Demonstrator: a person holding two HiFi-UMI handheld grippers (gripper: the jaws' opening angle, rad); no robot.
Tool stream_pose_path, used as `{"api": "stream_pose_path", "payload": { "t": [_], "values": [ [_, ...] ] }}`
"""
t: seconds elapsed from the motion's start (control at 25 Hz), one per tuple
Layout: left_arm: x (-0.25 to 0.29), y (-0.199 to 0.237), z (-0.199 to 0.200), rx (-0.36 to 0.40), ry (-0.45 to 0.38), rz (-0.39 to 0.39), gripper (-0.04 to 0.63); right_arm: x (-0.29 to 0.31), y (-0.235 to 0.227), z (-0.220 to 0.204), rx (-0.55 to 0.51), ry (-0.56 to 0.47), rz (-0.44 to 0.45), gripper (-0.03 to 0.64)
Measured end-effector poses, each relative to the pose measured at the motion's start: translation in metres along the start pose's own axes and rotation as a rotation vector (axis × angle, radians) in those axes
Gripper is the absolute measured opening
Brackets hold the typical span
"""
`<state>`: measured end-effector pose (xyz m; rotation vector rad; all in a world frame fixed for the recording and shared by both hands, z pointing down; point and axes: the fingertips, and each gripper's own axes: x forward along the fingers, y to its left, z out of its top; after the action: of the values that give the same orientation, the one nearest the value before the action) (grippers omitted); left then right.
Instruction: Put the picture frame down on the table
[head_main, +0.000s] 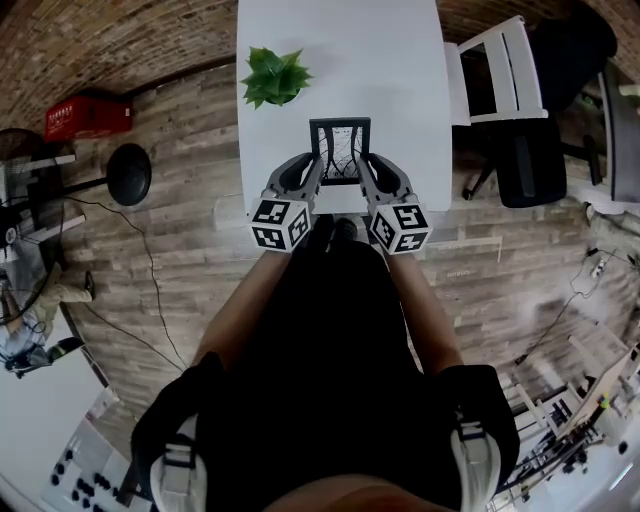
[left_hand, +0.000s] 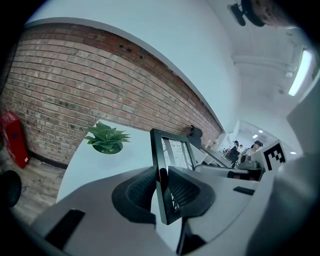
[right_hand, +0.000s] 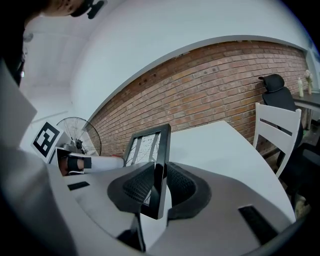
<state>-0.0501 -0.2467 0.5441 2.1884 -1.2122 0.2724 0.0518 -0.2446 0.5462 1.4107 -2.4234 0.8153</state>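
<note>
**Holding the frame above the table, not yet set down**

Each gripper had one side of the frame (head_main: 340, 152). The left gripper (left_hand: 162, 187) was clamped on the frame's left edge, its ribbed pads pressed against front and back. The right gripper (right_hand: 159, 187) gripped the right edge in the same way. Neither pair of jaws was slack, and both bore the frame between them.

The frame stood nearly upright with its glass facing the person. It was over the near end of the white table (head_main: 390, 60), with a potted plant (head_main: 274, 76) further off to the left and well apart from it. A white chair (head_main: 495, 70) stood beside the table on the right.

In both gripper views the frame's lower edge hung below the jaws with bare tabletop beyond it. Whether that edge touched the surface could not be told, and it looked to be just clear of it.

So the carry to the table seemed done, with the frame in the right place. What was left, by this reading, was to lower it until it rested on the top. Both grips then had to be loosed and the grippers drawn away without tipping it.
</note>
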Motion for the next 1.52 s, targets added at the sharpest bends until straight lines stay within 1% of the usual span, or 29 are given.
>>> {"api": "stream_pose_path", "payload": {
  "t": [0.48, 0.76, 1.52],
  "values": [
    [0.023, 0.025, -0.027, -0.048, 0.061, 0.006, 0.083, 0.028, -0.013, -0.026, 0.010, 0.064, -0.018, 0.074],
    [0.042, 0.036, -0.047, -0.070, 0.104, 0.008, 0.083, 0.041, -0.028, -0.048, 0.048, 0.106, -0.020, 0.074],
    [0.072, 0.059, -0.095, -0.083, 0.209, -0.008, 0.084, 0.069, -0.052, -0.095, 0.066, 0.193, -0.037, 0.074]
  ]
}}
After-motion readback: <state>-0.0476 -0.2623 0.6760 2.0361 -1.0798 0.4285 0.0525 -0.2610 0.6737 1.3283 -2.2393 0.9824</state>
